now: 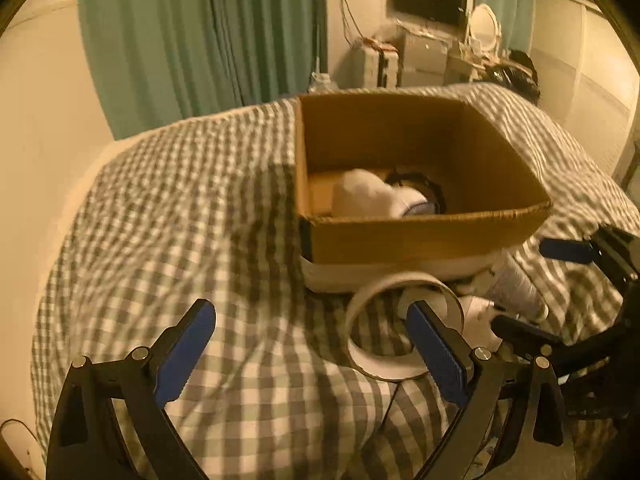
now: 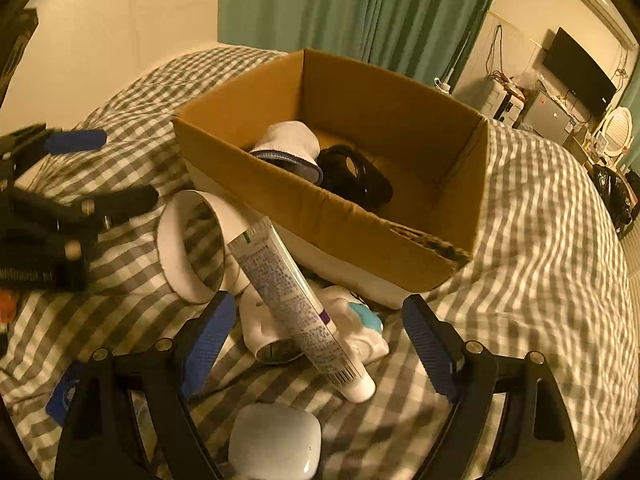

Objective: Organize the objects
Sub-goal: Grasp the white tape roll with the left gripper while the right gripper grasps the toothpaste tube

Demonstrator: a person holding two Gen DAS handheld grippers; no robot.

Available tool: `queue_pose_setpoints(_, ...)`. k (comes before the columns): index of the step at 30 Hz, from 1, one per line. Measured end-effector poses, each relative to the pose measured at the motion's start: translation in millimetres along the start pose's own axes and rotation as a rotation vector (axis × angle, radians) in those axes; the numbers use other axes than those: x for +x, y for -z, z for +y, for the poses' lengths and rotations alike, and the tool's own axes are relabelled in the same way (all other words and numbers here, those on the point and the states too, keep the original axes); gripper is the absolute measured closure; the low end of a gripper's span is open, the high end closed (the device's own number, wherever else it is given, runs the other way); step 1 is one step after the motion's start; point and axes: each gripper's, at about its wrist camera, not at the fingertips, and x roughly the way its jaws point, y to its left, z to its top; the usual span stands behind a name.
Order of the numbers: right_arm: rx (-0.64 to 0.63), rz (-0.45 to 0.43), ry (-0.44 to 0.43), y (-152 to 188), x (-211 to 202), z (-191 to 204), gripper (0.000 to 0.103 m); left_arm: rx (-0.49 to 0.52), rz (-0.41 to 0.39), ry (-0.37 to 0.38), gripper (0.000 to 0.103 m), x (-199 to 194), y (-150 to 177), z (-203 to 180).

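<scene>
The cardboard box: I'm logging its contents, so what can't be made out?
- Cardboard box: left wrist view, near wall hides the floor's front.
- Black object: right wrist view, dark, partly behind the white sock; identity unclear.
- Items beneath the tube: overlapped, unidentifiable.

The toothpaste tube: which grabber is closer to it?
Right. The right gripper is open, with the toothpaste tube lying between its fingers. The left gripper is off to the tube's left, by the white tape ring.

White sock [image 1: 368, 194] inside cardboard box [image 1: 420, 236].
</scene>
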Motion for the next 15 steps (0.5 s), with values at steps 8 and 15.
queue_pose_setpoints(8, 0.018, 0.033, -0.024, 2, 19, -1, 0.049, 0.017, 0.1, 0.012, 0.004, 32, 5, -10)
queue_pose_setpoints(15, 0.057, -0.001, -0.091, 5, 7, -8, 0.074, -0.023, 0.146, 0.058, 0.042, 53, 3, -14)
